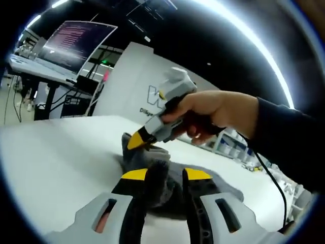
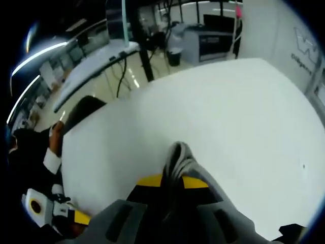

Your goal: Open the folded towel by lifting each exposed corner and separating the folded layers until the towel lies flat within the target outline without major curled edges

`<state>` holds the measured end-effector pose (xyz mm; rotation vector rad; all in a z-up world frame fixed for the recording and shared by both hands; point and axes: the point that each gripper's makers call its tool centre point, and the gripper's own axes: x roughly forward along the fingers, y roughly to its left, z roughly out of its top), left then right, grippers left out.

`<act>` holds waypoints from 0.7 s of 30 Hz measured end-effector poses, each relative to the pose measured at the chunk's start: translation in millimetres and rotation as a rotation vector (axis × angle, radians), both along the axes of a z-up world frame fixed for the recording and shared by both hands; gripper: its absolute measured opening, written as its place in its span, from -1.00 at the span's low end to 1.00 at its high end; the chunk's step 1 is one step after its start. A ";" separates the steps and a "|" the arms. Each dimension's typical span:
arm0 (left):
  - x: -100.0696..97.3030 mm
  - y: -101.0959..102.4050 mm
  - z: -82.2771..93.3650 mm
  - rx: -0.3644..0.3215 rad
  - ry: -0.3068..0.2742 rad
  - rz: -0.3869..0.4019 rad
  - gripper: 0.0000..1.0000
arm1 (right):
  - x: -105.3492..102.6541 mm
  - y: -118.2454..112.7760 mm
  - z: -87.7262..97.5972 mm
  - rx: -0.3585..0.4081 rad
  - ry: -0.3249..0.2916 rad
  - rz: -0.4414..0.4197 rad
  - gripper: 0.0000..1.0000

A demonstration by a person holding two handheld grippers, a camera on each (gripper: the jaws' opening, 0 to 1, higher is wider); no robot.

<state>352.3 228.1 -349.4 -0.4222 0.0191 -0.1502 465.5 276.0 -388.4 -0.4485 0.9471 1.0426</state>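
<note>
The grey towel (image 1: 167, 178) is being held bunched on the white table (image 1: 56, 162), toward 6 o'clock in the left gripper view. It is being pinched by the left gripper (image 1: 166, 175), whose yellow-tipped jaws are being kept closed on a fold. At 12 o'clock from that fold, a raised corner is being clamped by the right gripper (image 1: 138, 140), carried in a person's hand (image 1: 213, 114). In the right gripper view, a ridge of the towel (image 2: 177, 162) is being squeezed upright in the right gripper (image 2: 172, 180) at 6 o'clock. The cloth is being judged soft, light and limp, so it is being expected to sag and drag. Holds are best taken at exposed corners, single layers only.
</note>
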 end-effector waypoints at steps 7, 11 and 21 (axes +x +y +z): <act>-1.3 7.6 0.7 0.006 0.002 0.037 -0.13 | -3.0 9.9 -2.3 -0.001 -0.067 0.048 -0.61; -0.3 9.4 0.2 0.003 0.007 0.041 0.03 | 0.8 16.6 -0.8 -0.003 -0.080 0.070 -0.45; 1.1 14.7 6.9 0.018 -0.016 0.068 0.45 | -5.4 33.8 8.4 0.029 -0.064 0.130 0.56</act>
